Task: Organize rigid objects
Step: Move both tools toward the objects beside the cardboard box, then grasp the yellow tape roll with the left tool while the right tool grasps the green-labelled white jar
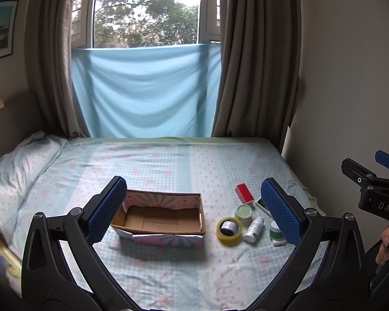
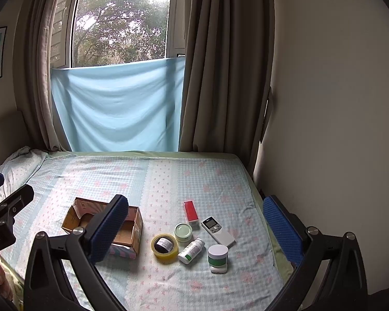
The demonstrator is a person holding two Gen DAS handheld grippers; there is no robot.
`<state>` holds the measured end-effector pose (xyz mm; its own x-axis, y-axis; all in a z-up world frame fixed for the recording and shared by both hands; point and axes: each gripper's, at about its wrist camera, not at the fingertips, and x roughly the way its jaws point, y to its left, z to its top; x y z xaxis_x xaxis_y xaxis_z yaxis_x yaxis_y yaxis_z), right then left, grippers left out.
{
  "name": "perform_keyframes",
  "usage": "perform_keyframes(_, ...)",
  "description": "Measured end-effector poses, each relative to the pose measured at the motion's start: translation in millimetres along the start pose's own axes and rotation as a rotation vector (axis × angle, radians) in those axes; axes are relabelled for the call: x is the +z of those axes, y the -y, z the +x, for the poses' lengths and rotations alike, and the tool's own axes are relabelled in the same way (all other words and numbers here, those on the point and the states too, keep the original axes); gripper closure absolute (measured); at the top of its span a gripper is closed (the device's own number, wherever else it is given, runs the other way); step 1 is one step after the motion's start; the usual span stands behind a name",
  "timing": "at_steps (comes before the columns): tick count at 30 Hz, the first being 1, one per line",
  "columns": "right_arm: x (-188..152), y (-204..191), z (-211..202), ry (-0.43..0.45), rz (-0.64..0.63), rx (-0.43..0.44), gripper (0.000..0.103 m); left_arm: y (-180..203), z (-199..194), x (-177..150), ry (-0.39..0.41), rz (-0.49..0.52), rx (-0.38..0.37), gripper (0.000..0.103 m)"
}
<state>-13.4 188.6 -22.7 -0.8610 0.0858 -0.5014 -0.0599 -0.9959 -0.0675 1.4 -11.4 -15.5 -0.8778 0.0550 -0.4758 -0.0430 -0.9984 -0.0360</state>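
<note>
Left gripper (image 1: 194,210) and right gripper (image 2: 197,226): jaws wide, empty, above the open patterned cardboard box (image 1: 163,217) and yellow tape roll (image 2: 165,248).

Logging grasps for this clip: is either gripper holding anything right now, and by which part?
Nothing is held. The left gripper and right gripper are both open and empty above the bed.

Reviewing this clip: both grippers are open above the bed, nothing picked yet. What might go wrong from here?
1. The items are packed tight: the white pill bottle lies against the yellow tape roll, so closing on one may knock the other.
2. A small dark jar sits inside the tape roll; lifting the roll could tip it.
3. The open cardboard box rests on the soft patterned bedsheet, so it may shift or tilt during drops.
</note>
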Motion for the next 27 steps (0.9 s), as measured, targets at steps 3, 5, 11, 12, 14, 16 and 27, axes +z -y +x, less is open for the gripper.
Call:
perform_keyframes(3,-1,1,0,0.0,0.003,0.001,0.0,0,0,0,-0.001,0.002,-0.002,0.0)
perform_keyframes(5,0,1,1,-0.002,0.006,0.0,0.0,0,1,0,-0.008,-0.001,-0.005,0.0)
perform_keyframes(11,3,7,11,-0.027,0.018,-0.006,0.0,3,19,3,-0.058,-0.004,-0.004,0.0)
perform_keyframes(12,3,9,15,-0.036,0.02,-0.01,0.0,4,25,1,-0.073,-0.004,-0.003,0.0)
perform_keyframes(14,0,14,25,-0.062,0.022,-0.02,0.0,7,39,-4,-0.112,-0.007,-0.006,0.0)
perform_keyframes(16,-5,21,38,-0.1,0.027,-0.025,0.0,10,54,-12,-0.156,-0.011,-0.008,0.0)
perform_keyframes(27,-59,56,134,-0.287,0.02,-0.013,0.0,50,151,-89,-0.327,-0.016,-0.038,0.0)
